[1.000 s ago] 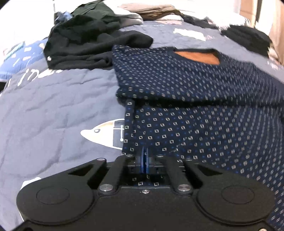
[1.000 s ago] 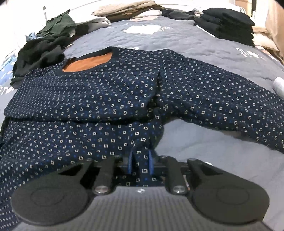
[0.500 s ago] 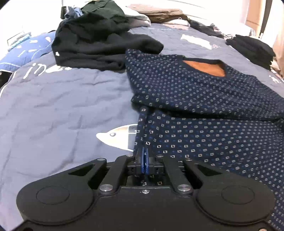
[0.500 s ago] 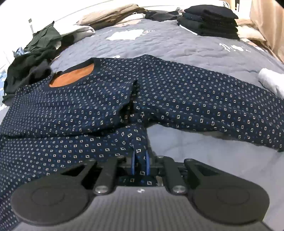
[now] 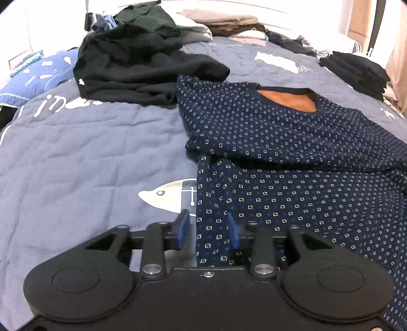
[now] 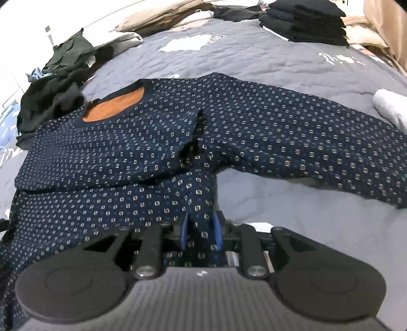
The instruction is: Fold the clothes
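A navy patterned sweater [image 5: 292, 157] with an orange neck lining lies on the grey bed cover, its left sleeve folded across the chest. It also shows in the right wrist view [image 6: 142, 152], with the right sleeve stretched out to the right. My left gripper [image 5: 207, 229] is open at the sweater's lower left corner, with cloth lying loose between its blue pads. My right gripper [image 6: 201, 229] is partly open around the lower right hem, whose cloth still fills the gap.
A heap of black clothes [image 5: 137, 68] lies beyond the sweater at the left. A folded black stack [image 6: 305, 23] sits far right, beige clothes [image 5: 223, 23] at the back. A white item [image 6: 389, 107] lies by the sleeve end. A blue pillow [image 5: 33, 79] is far left.
Both grippers have pulled the hem toward me and have opened from shut. The left pads now stand wide apart, the right ones a little apart.
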Demonstrator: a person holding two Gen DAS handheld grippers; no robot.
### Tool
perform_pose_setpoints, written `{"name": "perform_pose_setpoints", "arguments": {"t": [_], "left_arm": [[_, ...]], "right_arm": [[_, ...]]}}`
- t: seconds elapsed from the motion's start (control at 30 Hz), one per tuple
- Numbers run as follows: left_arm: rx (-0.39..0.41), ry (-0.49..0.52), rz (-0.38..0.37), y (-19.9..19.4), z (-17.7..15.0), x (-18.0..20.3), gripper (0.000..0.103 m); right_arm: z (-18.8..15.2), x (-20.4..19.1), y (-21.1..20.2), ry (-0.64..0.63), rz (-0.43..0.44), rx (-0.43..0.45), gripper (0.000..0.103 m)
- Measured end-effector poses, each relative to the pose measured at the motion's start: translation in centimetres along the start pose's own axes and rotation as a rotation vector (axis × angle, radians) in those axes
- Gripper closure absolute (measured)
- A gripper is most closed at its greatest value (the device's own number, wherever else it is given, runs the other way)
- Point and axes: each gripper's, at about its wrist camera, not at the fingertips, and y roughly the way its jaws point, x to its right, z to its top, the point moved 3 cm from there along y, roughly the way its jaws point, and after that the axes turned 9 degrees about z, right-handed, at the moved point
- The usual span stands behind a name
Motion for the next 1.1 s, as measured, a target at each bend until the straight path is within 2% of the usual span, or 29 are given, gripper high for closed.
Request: {"name": "perform_pose_setpoints", "arguments": {"t": [0.27,0.43,0.7,0.83,0.87,1.0,1.1], "left_arm": [[0.037,-0.037,-0.044,-3.7,-1.7,0.4,0.068],[0.041,-0.047,-0.050,-5.8,-4.3,0.5,0.066],[0.040,0.023,-0.006,-8.3,-7.5,1.8,0.060],[0.007,0.047,0.018,-8.1,-8.5,2.1,0.060],[-0.002,0.046,0.023,-7.9,-8.6,2.1,0.060],[-0.003,0.009,0.022,-8.2,-8.8,1.8,0.060],[0.006,-0.013,0.012,-8.8,-9.0,1.4,0.060]], "right_arm": [[-2.5,-1.2,-3.2,-0.042,-0.013,0.007,0.074],[-5.9,-1.3,-5.6,-0.057,-0.032,0.003,0.070],[-9.5,-1.8,-7.4,-0.108,-0.071,-0.020,0.067],[-10.5,-2.0,-6.8,-0.149,-0.093,-0.034,0.068],[-10.7,-1.9,-6.7,-0.146,-0.095,-0.027,0.069],[-10.9,-0.4,-7.5,-0.073,-0.096,-0.002,0.097],[-10.7,1.0,-9.3,-0.017,-0.109,0.056,0.101]]}}
